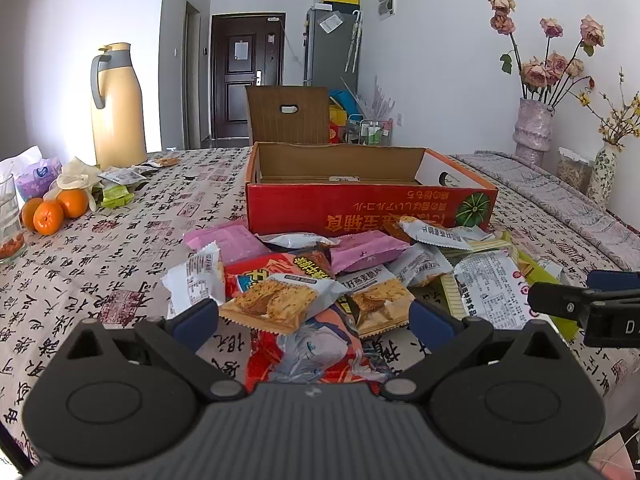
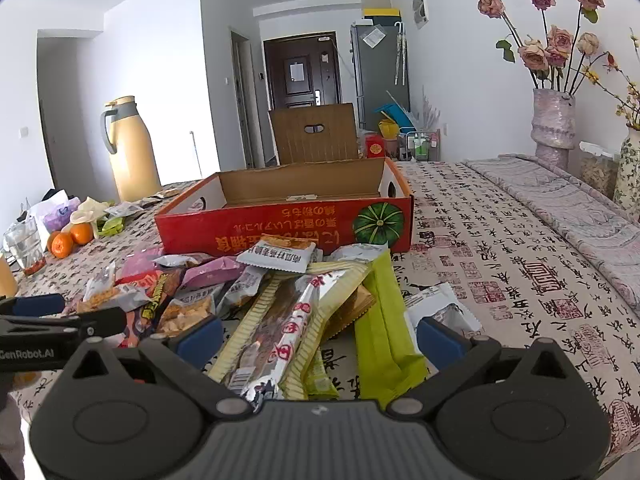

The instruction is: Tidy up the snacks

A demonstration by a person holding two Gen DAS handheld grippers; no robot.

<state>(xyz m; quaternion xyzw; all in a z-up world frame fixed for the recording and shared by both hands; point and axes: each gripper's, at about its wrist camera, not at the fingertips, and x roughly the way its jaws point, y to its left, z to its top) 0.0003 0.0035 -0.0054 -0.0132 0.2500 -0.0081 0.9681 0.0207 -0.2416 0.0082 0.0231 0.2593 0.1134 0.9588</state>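
A pile of snack packets lies on the table in front of an open red cardboard box [image 1: 360, 208], also in the right wrist view [image 2: 280, 220]. My left gripper [image 1: 314, 320] is open, its jaws wide on either side of a grey cracker packet [image 1: 280, 300] and a red anime-print bag [image 1: 312, 352], not closed on them. My right gripper [image 2: 320, 338] is open over long packets: a silver-red bar [image 2: 288, 332] and a green packet [image 2: 380, 320]. The right gripper also shows at the right edge of the left wrist view [image 1: 588, 304].
A yellow thermos [image 1: 116, 108], oranges [image 1: 52, 210], a glass [image 1: 8, 220] and small packets stand at the left. Vases with flowers [image 1: 532, 128] stand at the right on a grey runner. A cardboard chair-back shape [image 1: 288, 114] rises behind the box.
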